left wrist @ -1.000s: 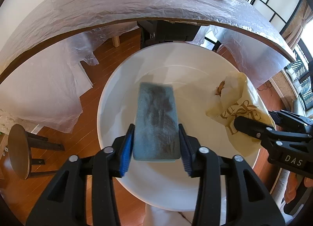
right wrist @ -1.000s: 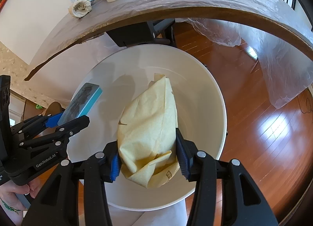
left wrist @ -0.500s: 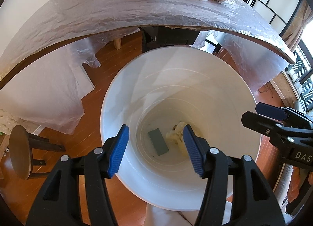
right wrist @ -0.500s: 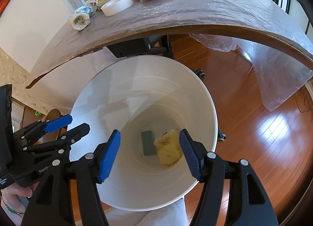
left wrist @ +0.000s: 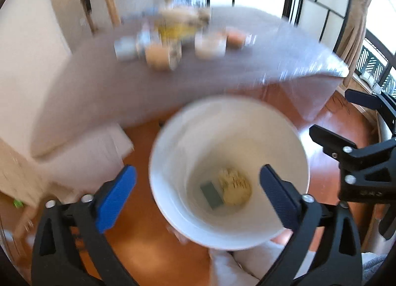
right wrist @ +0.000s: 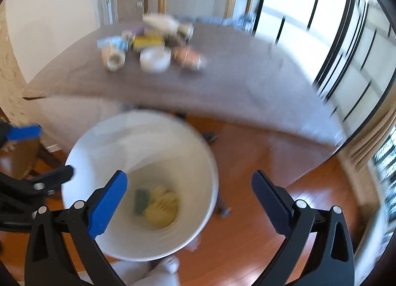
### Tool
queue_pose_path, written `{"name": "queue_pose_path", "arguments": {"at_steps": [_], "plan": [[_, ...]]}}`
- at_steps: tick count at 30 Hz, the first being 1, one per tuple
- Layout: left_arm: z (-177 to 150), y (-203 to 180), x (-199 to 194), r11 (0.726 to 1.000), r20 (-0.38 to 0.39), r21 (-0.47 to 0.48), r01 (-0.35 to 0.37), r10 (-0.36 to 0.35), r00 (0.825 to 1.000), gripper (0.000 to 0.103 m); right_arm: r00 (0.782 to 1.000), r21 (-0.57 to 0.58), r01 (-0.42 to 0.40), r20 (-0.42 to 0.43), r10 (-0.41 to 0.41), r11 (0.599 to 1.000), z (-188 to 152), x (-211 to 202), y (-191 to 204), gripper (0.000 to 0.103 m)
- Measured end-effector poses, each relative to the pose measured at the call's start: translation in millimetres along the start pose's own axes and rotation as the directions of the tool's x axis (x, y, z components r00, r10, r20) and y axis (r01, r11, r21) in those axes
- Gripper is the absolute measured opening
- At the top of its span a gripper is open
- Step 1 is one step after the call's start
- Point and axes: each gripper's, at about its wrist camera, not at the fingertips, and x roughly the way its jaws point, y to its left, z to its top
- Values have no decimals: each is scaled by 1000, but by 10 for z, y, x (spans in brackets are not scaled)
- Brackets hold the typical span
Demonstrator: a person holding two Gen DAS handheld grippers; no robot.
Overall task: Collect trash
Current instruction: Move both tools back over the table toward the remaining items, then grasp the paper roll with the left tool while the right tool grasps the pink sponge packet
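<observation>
Both views are smeared by motion blur, so fine detail on the bench (right wrist: 222, 92) cannot be read. The white bucket (left wrist: 294, 137) is taken as the landmark: it stands on the wooden floor (right wrist: 272, 224) just in front of the bench edge. At the bottom of the bucket a teal-grey sponge (left wrist: 211, 194) and a crumpled yellow paper bag (left wrist: 235, 187) are seen lying side by side, touching or nearly so. The left gripper (left wrist: 198, 194) is held above the bucket with its jaws spread wide and nothing between them; the right gripper (right wrist: 189, 201) is held above the bucket's right rim, its jaws likewise wide apart and empty. Beyond the bucket, on the bench, a cluster of remaining trash is visible: a white round tub (right wrist: 155, 59), a paper roll (right wrist: 113, 59), a yellow packet (right wrist: 148, 41) and an orange wrapped item (right wrist: 188, 57), packed close together. Several risks are judged from here. The bench is covered with thin plastic sheeting, which could be snagged by a jaw and dragged, so that neighbouring items are pulled off the edge. Because the items are crowded, a wrong piece could be knocked aside during a reach. The bucket could also be clipped and tipped if a gripper is swung low over its rim.
</observation>
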Motion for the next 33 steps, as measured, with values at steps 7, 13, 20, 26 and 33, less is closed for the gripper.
{"name": "queue_pose_path", "arguments": {"at_steps": [7,13,20,26,33], "plan": [[429,111,-178,997,100,-2,-71,71,992,101,980,76,-181,101,173,981,386,-129,-385,99],[512,464,-35,990,83,-136,-25,36,996,101,985,53,-157,76,153,986,633,97,-479,99],[702,642,278,993,79,-121,-11,21,997,101,982,21,-183,52,182,983,900,454,-349,98],[874,766,569,990,81,-77,115,-109,991,99,973,13,-230,8,230,973,1105,820,-237,87],[972,767,789,985,43,-45,165,-163,986,72,962,26,-264,-56,266,964,1199,1183,-219,72]]}}
